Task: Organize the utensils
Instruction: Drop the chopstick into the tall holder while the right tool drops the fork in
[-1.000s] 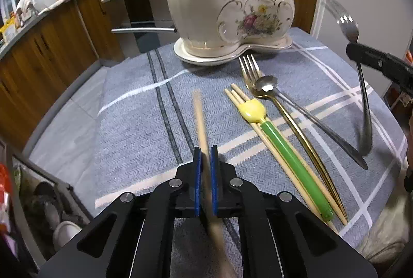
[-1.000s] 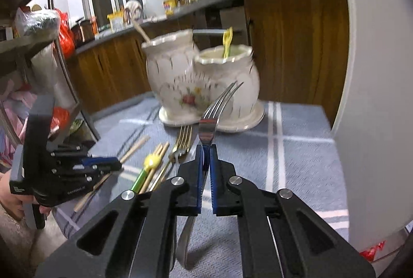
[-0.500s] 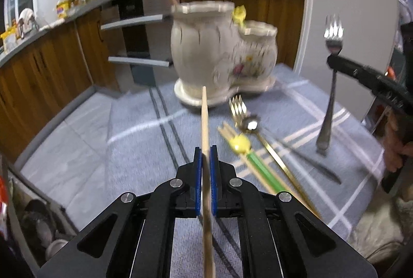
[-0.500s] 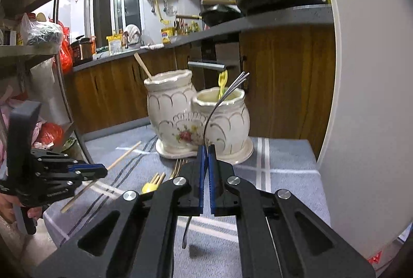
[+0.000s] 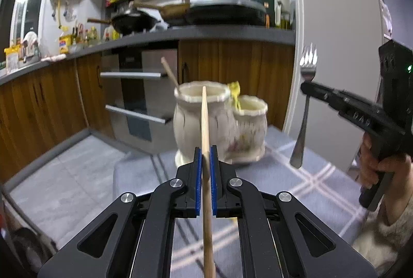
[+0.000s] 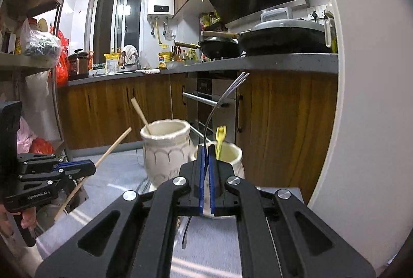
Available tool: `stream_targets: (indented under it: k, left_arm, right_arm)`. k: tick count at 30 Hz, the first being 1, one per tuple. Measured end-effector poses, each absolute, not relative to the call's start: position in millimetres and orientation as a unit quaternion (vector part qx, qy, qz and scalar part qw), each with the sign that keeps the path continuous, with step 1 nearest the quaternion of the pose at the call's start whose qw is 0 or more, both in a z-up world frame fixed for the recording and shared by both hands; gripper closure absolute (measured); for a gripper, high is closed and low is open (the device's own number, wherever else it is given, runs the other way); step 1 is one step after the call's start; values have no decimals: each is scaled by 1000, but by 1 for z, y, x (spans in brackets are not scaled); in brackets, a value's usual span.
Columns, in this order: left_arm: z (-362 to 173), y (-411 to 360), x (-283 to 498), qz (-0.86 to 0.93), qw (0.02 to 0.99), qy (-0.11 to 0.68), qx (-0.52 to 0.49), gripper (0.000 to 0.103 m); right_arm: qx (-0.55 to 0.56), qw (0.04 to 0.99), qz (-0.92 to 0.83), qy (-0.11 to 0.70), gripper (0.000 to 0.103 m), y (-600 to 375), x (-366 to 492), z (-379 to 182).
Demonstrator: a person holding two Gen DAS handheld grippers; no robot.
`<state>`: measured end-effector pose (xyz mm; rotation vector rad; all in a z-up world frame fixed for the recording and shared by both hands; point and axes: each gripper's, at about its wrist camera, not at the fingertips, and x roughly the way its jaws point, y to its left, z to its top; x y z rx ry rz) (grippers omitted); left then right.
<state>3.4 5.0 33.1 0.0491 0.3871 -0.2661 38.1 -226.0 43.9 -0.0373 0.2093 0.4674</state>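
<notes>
Item 1, left gripper [image 5: 205, 164]: pads clamped on a wooden chopstick [image 5: 205, 120]; the stick runs forward out of the jaws and its tip now lines up with the rim of the taller jar [image 5: 191, 123], where a second earlier it pointed down at the cloth; gripper and stick have risen clear of the grey checked tablecloth [image 5: 296, 190]; one chopstick already stands in that jar, beyond and left of the held tip.

Item 2, ceramic holder: two joined cream jars ahead of both grippers; the shorter jar [image 5: 251, 123] sits to the right of the left gripper's line and already holds a yellow utensil [image 5: 235, 94].

Item 3, right gripper [image 6: 205, 167]: pads closed tight on a steel fork [image 6: 222, 102]; fork upright, tines above the jaws, handle hanging below; a second ago it was lower, close to the cloth; now the shorter jar lies directly beyond the pads.

Reading: both pieces are off the table and carried high enough to clear the rims; likely the chopstick goes to the taller jar, the fork to the shorter; neither is over an opening yet; remaining utensils on the cloth are out of sight below the grippers.
</notes>
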Motion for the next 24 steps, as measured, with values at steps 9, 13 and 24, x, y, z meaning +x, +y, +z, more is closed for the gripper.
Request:
stream_targets:
  k: [9,13,24]
  left_arm:
    - [69,-7,41,-138,980,143,13,96]
    - [85,-13,59,-142,981,129,4,96]
    - [113,-28,116,-124,989,84,-14,96]
  right_arm:
    - [13,974,220,61,100,-224,72,81]
    - [30,976,211,44,100,-229,82,88]
    - [65,980,180,47,100,-239,122,74]
